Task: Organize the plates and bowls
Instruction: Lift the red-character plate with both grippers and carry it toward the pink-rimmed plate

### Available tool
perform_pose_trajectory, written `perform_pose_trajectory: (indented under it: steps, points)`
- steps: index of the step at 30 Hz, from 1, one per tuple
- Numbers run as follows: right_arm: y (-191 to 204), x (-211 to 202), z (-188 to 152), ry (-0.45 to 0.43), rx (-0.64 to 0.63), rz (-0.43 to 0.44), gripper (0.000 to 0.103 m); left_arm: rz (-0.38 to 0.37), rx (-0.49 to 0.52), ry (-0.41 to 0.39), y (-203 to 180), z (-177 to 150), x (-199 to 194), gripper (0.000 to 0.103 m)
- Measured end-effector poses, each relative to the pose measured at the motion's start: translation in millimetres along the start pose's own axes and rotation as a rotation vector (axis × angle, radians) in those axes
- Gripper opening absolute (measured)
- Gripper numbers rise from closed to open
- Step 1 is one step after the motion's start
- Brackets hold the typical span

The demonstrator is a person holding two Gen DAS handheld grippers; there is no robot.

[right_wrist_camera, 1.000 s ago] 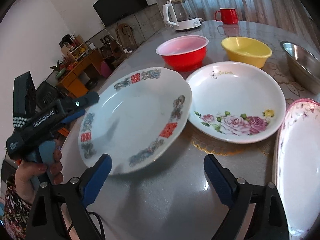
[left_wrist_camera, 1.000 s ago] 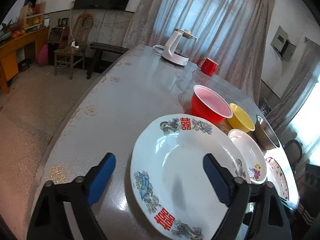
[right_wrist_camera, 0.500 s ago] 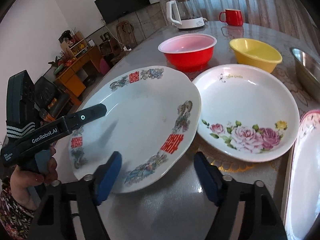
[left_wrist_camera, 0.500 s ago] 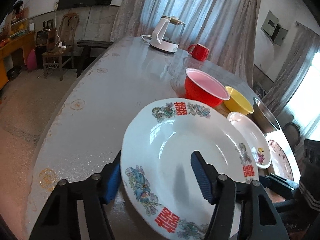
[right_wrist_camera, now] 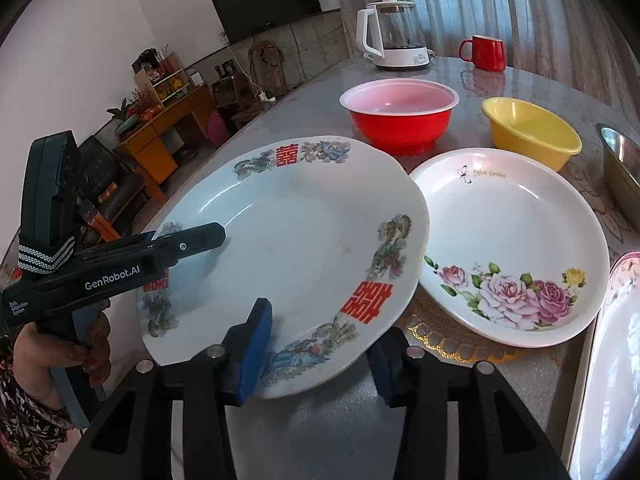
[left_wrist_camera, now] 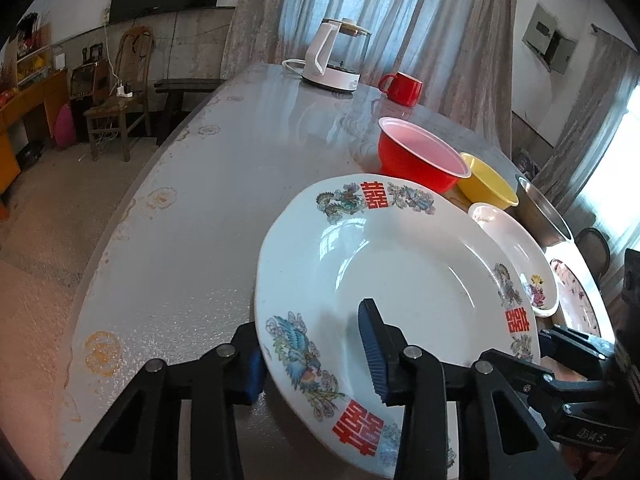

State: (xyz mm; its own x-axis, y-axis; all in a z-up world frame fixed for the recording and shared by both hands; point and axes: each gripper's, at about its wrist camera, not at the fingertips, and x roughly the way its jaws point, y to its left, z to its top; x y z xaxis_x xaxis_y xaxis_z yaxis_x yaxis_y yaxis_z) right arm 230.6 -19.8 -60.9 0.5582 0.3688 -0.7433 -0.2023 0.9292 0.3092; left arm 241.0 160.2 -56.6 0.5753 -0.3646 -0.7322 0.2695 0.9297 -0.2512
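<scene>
A white deep plate [left_wrist_camera: 400, 280] [right_wrist_camera: 304, 240] with red characters and bird motifs lies at the near left of the grey table [left_wrist_camera: 200, 220]. My left gripper [left_wrist_camera: 312, 360] straddles its near rim, one blue pad inside the dish, the other outside under the edge. Its jaws are closing. My right gripper [right_wrist_camera: 318, 352] straddles the opposite rim the same way, with one pad on top and one below. Its jaws are also closing. I see no firm pinch on either side. A hand [right_wrist_camera: 92, 344] holds the left gripper's handle.
Right of the plate lie a rose-patterned plate [right_wrist_camera: 508, 240] and a pink-rimmed plate [right_wrist_camera: 612, 360]. Behind stand a red bowl [right_wrist_camera: 400, 120], a yellow bowl [right_wrist_camera: 528, 132] and a steel bowl [right_wrist_camera: 620, 168]. A kettle [right_wrist_camera: 392, 36] and red mug [right_wrist_camera: 484, 52] stand far back. The table's curved edge runs along the left.
Both pairs of jaws have narrowed from wide open. Each gripper has slid in over the plate's rim, so one pad now sits on the dish and one under its edge.
</scene>
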Motion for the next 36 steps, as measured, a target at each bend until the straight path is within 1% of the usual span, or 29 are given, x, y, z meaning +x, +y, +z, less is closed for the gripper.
perform_pose_trajectory:
  steps: [15, 25, 32, 34, 36]
  points:
    - [1.1, -3.6, -2.3, -0.005, -0.007, -0.004, 0.045, 0.052, 0.050, 0.006, -10.1, -8.6, -4.3, 0.041]
    - [0.9, -10.9, -5.3, -0.007, -0.010, 0.017, 0.045, 0.037, 0.068, 0.013, -19.9, -22.6, -15.8, 0.041]
    - [3.5, -21.5, -14.1, -0.009, -0.031, 0.044, 0.045, 0.020, 0.048, 0.012, -23.4, -37.0, -27.0, 0.041]
    - [3.5, -23.7, -16.7, -0.004, -0.033, 0.048, 0.045, 0.032, 0.050, 0.017, -28.9, -41.7, -30.8, 0.041]
    - [1.8, -28.0, -21.8, 0.014, -0.027, 0.059, 0.045, 0.020, 0.046, 0.020, -33.0, -50.6, -37.3, 0.041]
